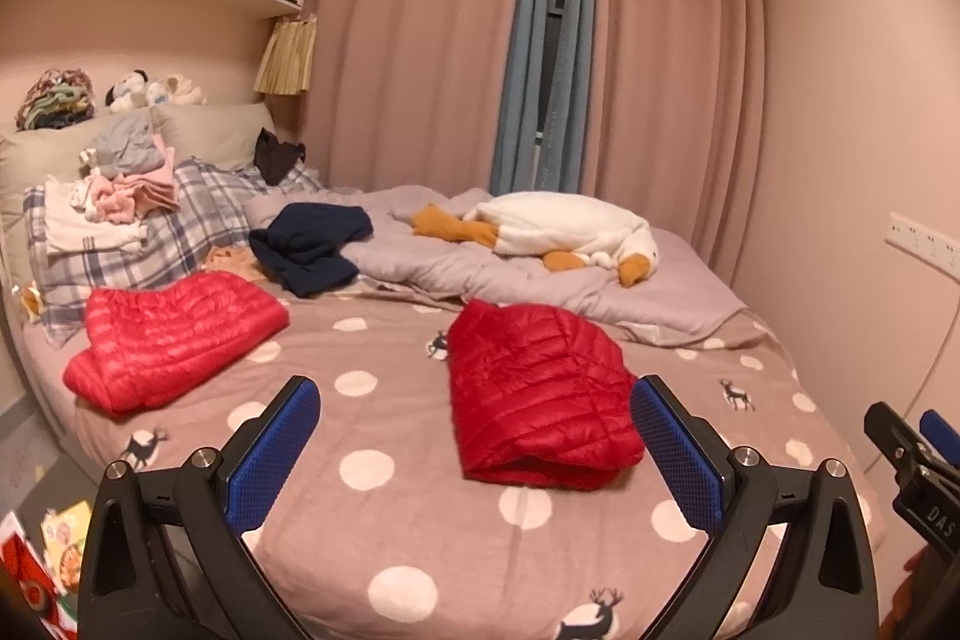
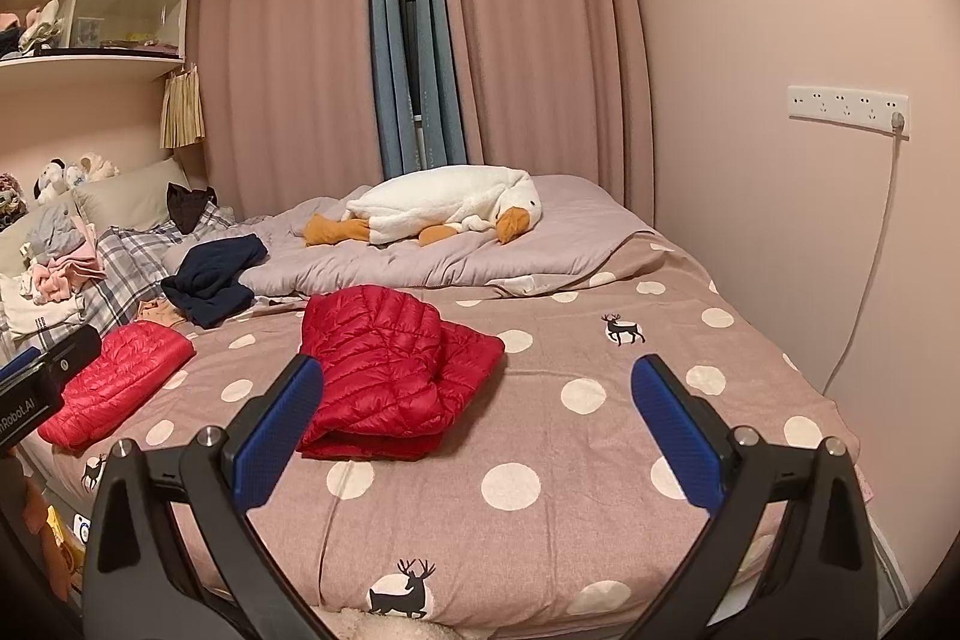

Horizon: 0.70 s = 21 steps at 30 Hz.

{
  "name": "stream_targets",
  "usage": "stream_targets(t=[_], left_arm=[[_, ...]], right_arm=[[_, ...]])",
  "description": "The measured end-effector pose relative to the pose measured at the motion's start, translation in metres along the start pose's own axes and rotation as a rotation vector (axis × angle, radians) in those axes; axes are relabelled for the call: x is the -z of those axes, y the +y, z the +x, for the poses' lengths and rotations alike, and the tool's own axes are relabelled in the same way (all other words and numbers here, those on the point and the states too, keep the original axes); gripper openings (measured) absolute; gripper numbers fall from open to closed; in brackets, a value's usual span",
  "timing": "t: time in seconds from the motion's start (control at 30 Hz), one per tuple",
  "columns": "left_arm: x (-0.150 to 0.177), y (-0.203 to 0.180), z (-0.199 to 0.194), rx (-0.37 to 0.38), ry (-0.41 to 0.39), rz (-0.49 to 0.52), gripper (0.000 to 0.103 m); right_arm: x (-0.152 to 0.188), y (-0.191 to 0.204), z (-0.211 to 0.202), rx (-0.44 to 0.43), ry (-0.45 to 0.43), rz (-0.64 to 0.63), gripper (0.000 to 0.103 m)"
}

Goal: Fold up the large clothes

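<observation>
Red folded jacket [image 1: 537, 391] lies lengthwise toward the curtains, both tools [image 1: 474, 451] [image 2: 474, 427] spread wide, empty.

A white plush goose with orange feet and beak [image 2: 444, 208] lies on a rumpled lilac quilt [image 2: 432, 262]. Pink curtains [image 1: 420, 40] hang behind it. A white socket strip [image 2: 847, 103] is fixed to the wall beside the pink polka-dot bed sheet [image 2: 540, 430].

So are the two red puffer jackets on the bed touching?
Apart. The left wrist view shows bare polka-dot bedsheet between the folded red jacket and the other red jacket.
</observation>
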State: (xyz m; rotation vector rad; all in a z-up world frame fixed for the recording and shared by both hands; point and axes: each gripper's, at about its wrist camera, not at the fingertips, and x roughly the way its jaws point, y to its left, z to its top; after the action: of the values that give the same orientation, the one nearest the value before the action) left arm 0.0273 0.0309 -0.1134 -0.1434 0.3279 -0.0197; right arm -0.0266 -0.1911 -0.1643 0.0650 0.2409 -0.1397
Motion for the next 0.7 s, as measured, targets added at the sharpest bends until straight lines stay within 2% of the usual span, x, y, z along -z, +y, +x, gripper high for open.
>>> stream_targets(t=[0.7], left_arm=[[-0.0004,-0.0027,0.0006,0.004,0.007,0.008,0.102]], right_arm=[[0.0010,-0.0041,0.0024,0.009,0.013,-0.009,0.103]])
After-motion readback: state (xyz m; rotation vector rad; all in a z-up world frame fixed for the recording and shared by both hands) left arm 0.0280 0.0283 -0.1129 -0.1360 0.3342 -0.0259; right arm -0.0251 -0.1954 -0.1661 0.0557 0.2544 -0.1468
